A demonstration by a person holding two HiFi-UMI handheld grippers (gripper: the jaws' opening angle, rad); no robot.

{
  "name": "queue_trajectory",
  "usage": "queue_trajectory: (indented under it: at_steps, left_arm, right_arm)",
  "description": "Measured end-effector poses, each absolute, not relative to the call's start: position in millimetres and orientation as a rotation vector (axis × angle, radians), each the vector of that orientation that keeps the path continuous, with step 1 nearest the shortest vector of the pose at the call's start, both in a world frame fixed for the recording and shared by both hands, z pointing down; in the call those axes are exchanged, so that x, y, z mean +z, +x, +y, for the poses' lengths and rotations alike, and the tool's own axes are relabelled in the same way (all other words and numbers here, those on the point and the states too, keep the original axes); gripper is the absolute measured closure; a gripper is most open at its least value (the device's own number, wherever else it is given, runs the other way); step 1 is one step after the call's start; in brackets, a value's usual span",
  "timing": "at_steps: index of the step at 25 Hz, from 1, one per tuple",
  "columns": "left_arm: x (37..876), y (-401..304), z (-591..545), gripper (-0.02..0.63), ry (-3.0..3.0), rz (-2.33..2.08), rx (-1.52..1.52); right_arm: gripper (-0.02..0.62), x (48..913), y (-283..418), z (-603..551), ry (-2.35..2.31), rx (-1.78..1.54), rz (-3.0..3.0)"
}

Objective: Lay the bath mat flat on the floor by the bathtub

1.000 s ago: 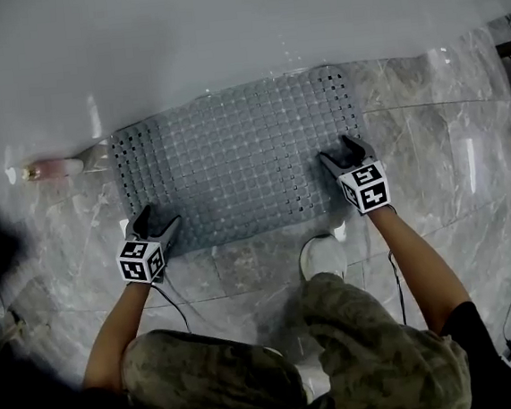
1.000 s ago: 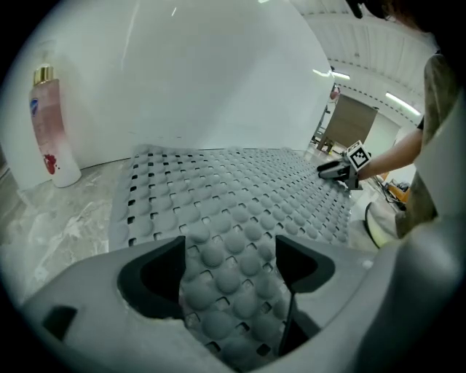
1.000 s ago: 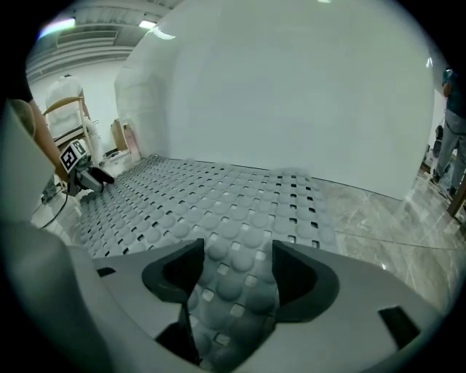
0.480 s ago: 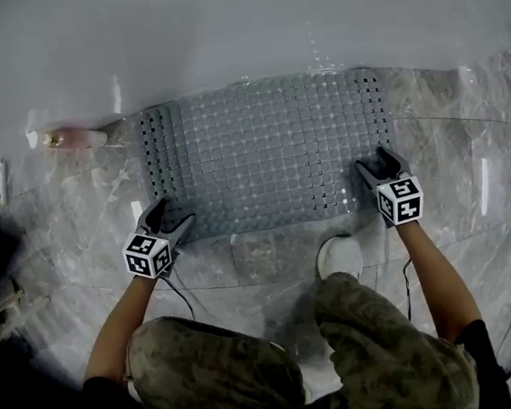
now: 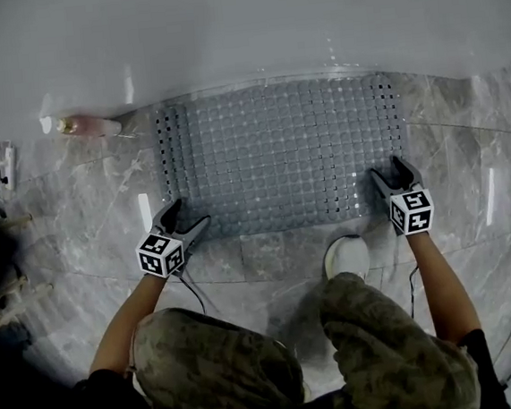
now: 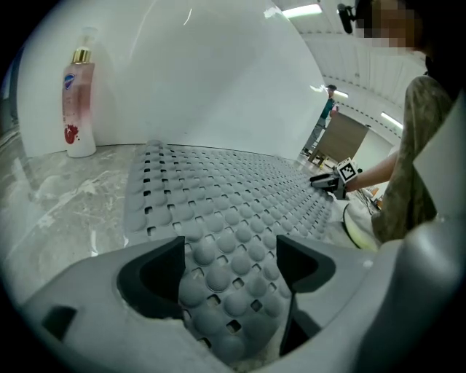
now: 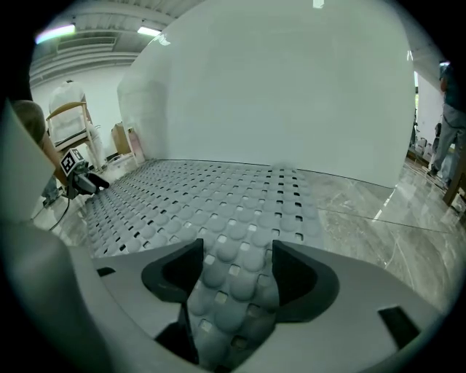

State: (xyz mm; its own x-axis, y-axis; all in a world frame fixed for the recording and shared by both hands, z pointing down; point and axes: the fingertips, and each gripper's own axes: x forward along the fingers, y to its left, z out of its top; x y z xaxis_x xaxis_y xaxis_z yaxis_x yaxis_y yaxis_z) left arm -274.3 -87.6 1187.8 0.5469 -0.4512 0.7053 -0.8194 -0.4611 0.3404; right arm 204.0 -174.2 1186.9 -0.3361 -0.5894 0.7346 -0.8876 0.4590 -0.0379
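Lying flat on the floor (image 5: 270,259), the bath mat (image 5: 282,152) has swung from skewed to square against the bathtub (image 5: 239,30), with left tool (image 5: 192,212) and right tool (image 5: 390,168) spread wide over its near corners, so the job looks finished.

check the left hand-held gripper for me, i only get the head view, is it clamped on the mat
Observer: No. The left gripper view shows the left hand-held gripper with its jaws apart and the bath mat lying flat between them, unpinched.
Operator: and the right one
Observer: Open too. The right hand-held gripper has its jaws spread over the mat's near edge.
Operator: is that pink thing by the tub lying down
Observer: No, the pink bottle stands upright on the floor against the bathtub.
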Motion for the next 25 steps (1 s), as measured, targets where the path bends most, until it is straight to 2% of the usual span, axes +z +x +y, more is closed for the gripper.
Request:
queue_trajectory:
  at_steps: [7, 19, 20, 23, 25]
  left_arm:
    - [1150.5, -298.5, -107.2, 0.217, 2.108, -1.104, 0.513]
    - [1137.7, -353.0, -118.4, 0.228, 2.000, -1.314, 0.468]
    - [1137.7, -357.7, -117.0, 0.253, 1.991, -1.329, 0.476]
    - [1130.4, -370.1, -115.6, 0.409, 1.946, -1.378, 0.382]
    - [1112.5, -373.0, -121.5, 0.525, 1.902, -1.405, 0.175]
  right_arm:
    - [0.333, 1166.9, 205.5, -180.9, 1.274, 0.566, -2.101]
    - [0.333, 1142.3, 174.2, -178.8, 1.255, 0.534, -2.198]
    - [0.333, 1139.3, 170.9, -178.9, 1.255, 0.535, -2.208]
    - [0.355, 1130.7, 163.6, -179.3, 1.263, 0.528, -2.240]
    - [0.436, 1121.5, 159.6, -182.8, 1.283, 0.517, -2.270]
